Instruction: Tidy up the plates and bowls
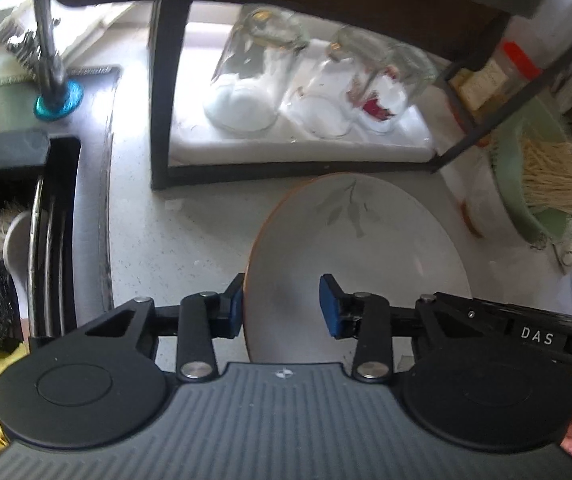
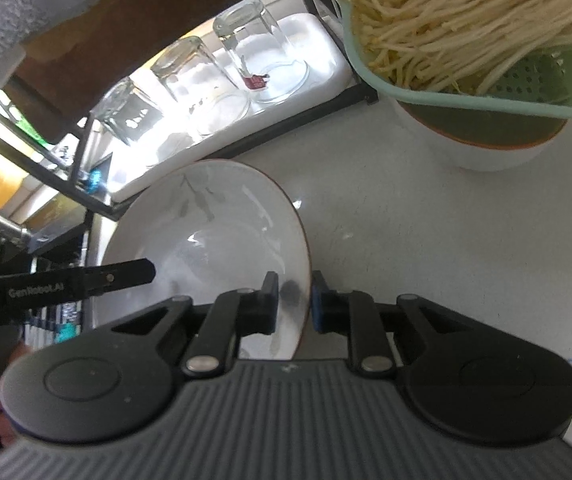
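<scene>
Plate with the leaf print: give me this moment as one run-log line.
plate: on counter, in front of rack | right tool: shut on its right rim | left tool: straddling left rim, inner pad off the surface

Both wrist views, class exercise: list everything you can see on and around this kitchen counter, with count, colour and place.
plate: one, white with grey leaves and a brown edge, on the counter in front of the rack
glasses: three, clear, upside down on a white mat under the rack
rack: one, black frame, at the back of the counter
colander: one, green, sitting in the bowl
pale strands: a heap, cream, in the colander
bowl: one, white with an orange edge, right of the plate
tap: one, metal with a blue ring, by the sink
left gripper: black, blue pads, astride the plate's left rim
right gripper: black, closed on the plate's right rim
</scene>
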A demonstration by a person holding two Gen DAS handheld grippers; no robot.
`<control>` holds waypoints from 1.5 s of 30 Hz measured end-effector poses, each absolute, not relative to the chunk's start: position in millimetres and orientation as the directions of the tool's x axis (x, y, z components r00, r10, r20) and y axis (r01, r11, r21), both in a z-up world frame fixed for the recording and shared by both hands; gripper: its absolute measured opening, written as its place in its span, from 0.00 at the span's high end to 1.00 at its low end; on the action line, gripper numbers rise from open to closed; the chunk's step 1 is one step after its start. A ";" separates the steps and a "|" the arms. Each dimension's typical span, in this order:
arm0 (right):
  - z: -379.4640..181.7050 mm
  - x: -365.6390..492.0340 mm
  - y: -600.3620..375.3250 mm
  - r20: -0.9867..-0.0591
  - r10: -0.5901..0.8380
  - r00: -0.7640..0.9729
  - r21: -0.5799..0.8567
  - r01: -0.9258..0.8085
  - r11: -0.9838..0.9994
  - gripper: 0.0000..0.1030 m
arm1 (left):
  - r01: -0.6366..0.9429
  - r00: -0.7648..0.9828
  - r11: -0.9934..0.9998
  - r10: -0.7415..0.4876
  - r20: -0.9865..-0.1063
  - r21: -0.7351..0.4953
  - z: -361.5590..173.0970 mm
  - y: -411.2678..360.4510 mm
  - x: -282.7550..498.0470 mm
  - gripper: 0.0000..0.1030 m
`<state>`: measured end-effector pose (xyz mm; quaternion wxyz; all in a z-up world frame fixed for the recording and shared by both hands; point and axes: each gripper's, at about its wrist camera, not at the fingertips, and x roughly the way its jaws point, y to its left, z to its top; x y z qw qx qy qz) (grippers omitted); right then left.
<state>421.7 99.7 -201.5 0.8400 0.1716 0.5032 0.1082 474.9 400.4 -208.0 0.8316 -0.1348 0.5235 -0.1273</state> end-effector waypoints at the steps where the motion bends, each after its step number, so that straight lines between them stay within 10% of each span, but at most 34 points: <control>1: -199.6 419.3 97.4 -0.806 0.364 0.466 0.410 -0.004 0.912 0.81 | 0.086 0.425 0.930 -0.358 -0.831 -0.356 -202.7 400.7 471.6 0.58; 24: -113.7 319.9 34.2 -0.686 0.411 0.600 0.479 -0.053 0.876 0.81 | 0.204 0.539 0.887 -0.456 -0.709 -0.415 -91.0 349.7 391.0 0.58; 45: -126.9 275.2 -48.8 -0.702 0.435 0.563 0.475 -0.083 0.876 0.81 | 0.155 0.505 0.901 -0.426 -0.751 -0.406 -104.4 257.0 337.3 0.58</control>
